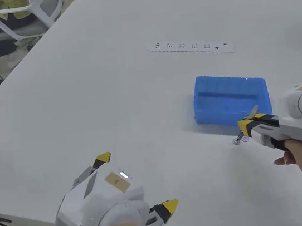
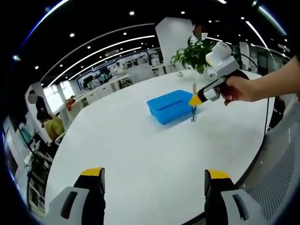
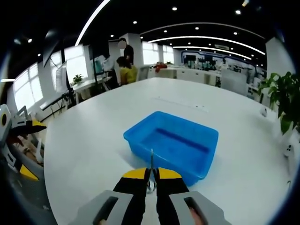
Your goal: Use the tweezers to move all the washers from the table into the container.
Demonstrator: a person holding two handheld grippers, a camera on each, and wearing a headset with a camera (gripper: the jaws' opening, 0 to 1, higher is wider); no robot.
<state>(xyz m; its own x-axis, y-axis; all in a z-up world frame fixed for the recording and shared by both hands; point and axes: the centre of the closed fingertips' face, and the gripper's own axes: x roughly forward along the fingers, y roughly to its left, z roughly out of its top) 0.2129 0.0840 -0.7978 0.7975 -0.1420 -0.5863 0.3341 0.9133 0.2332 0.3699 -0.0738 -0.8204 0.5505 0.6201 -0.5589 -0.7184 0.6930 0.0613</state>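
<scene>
1. Right gripper, lower centre of its own view: jaws pinched almost closed on the tweezers.
2. Left gripper, bottom of frame: jaws spread wide, holding nothing.
3. The tweezers' tips meet the table just beside the blue container. A small metallic speck lies there, probably a washer, but too small to confirm.
4. Step judged: pick-up. The next move calls for a firm nip, a lift clear of the container wall, and a release inside.

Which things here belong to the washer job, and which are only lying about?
For the job: blue container; tweezers in the shut right gripper; small metal piece at their tip, probably a washer.
Lying about: socket strip; chair; potted plant; the open left gripper, idle.
</scene>
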